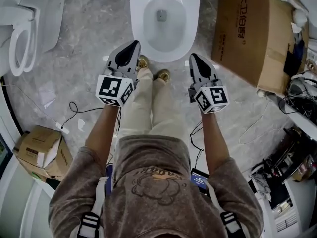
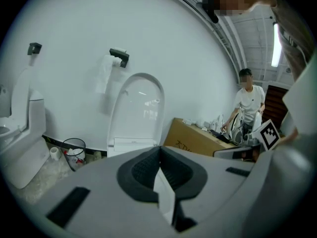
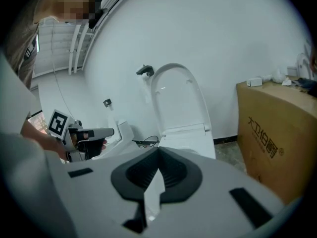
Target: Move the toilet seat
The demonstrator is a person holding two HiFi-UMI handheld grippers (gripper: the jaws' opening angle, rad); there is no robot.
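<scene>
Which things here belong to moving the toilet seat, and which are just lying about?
Job in hand: toilet; raised toilet seat; left gripper and right gripper, both shut and empty.
Lying about: large cardboard box; small cardboard box; second toilet; wire bin.

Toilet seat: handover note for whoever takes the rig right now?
Left gripper: shut, empty, near the bowl's left front.
Right gripper: shut, empty, near the bowl's right front.
Toilet: straight ahead of the person. Its seat stands raised upright; I can't tell whether that is the ring, the lid or both.
Done: nothing visible; neither gripper touches the toilet.
Left: reach in and move the seat, probably down. Mind the cardboard box close on the right.
</scene>
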